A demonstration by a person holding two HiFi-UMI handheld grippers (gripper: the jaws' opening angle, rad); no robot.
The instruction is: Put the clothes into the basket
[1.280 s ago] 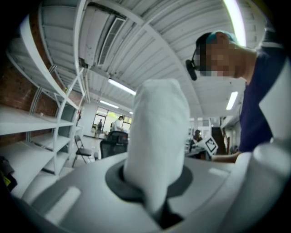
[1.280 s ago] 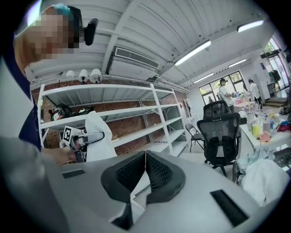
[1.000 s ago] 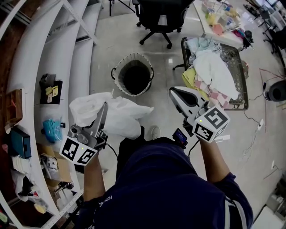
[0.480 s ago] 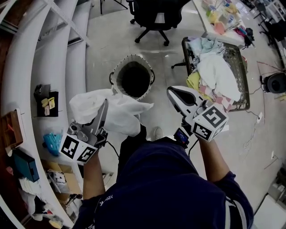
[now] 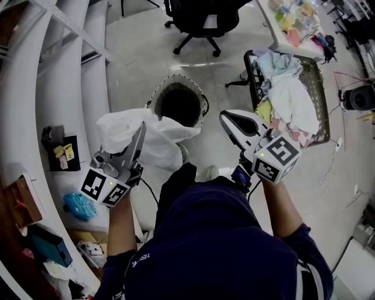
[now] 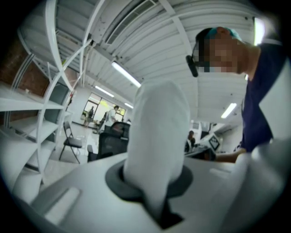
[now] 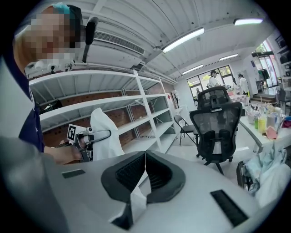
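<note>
Head view: left gripper's [image 5: 142, 129] white garment [image 5: 161, 143] now nearer the basket [image 5: 203, 101].

The floor [image 5: 137, 58] carried a basket [image 5: 156, 95] just beyond the left tongs [image 5: 142, 128] and right tongs [image 5: 227, 118], an office chair [image 5: 202, 17] farther ahead, a wire cart [image 5: 318, 82] to their right.

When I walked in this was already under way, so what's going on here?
A person holds a white garment pinched in the left tool, just short of the basket on the floor ahead; it is not in yet. The right tool is shut and empty. More clothes lie in a wire cart to the right.
</note>
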